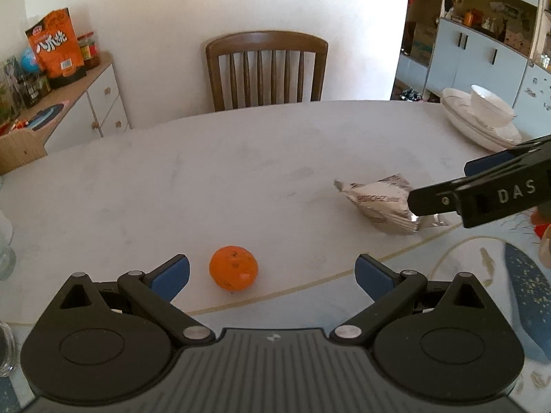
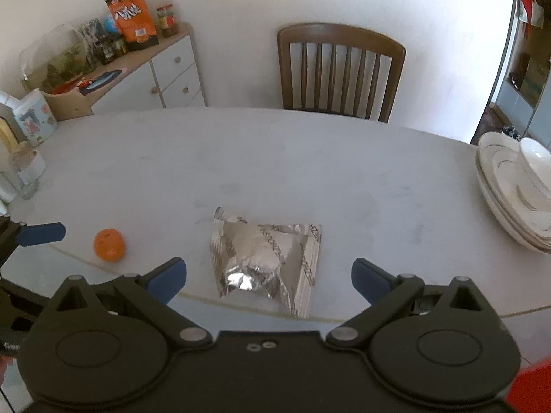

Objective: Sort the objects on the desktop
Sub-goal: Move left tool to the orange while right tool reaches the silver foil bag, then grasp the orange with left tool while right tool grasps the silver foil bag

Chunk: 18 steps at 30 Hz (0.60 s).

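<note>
An orange (image 1: 233, 268) lies on the white table (image 1: 206, 172), just ahead of my left gripper (image 1: 272, 275), which is open with the fruit nearer its left finger. A crumpled silver foil snack bag (image 2: 265, 258) rests in front of my right gripper (image 2: 268, 280), which is open and spans the bag's near end. In the left wrist view the foil bag (image 1: 378, 203) sits at the right, partly covered by the right gripper's black finger (image 1: 475, 196). The right wrist view shows the orange (image 2: 109, 244) at the left, beside a blue pad (image 2: 43, 234) of the left gripper.
A stack of white plates with a bowl (image 2: 513, 192) sits at the table's right edge. A wooden chair (image 2: 339, 72) stands behind the table. A sideboard (image 2: 137, 79) with an orange snack bag and jars is at the back left. Glass jars (image 2: 26, 172) stand at the table's left edge.
</note>
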Each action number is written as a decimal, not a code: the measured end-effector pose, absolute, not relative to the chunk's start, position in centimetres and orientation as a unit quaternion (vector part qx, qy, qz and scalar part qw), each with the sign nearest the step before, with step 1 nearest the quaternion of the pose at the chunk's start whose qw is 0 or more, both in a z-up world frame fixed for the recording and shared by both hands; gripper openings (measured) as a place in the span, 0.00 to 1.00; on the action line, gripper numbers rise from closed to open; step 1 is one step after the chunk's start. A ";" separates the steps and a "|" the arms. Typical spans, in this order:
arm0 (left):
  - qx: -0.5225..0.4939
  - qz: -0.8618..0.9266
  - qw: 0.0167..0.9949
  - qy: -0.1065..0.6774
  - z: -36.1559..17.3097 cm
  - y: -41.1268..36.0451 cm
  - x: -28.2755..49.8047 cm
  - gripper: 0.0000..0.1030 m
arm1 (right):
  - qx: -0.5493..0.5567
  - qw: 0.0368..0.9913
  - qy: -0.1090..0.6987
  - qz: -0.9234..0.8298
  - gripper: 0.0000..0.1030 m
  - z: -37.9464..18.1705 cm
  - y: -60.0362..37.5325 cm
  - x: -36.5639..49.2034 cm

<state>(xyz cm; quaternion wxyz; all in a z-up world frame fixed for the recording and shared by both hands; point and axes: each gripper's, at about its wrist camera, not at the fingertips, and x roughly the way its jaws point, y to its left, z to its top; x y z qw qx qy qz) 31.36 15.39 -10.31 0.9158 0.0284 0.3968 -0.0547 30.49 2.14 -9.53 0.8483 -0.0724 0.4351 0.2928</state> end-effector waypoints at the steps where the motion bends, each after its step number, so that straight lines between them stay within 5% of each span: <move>1: 0.026 -0.054 0.915 0.399 -10.6 15.5 31.6 1.00 | -0.071 0.847 0.439 0.292 0.99 -9.9 2.4 30.8; 18: -0.008 -0.048 0.915 0.400 -13.0 17.3 33.7 1.00 | -0.090 0.839 0.463 0.270 0.99 -14.0 5.6 33.5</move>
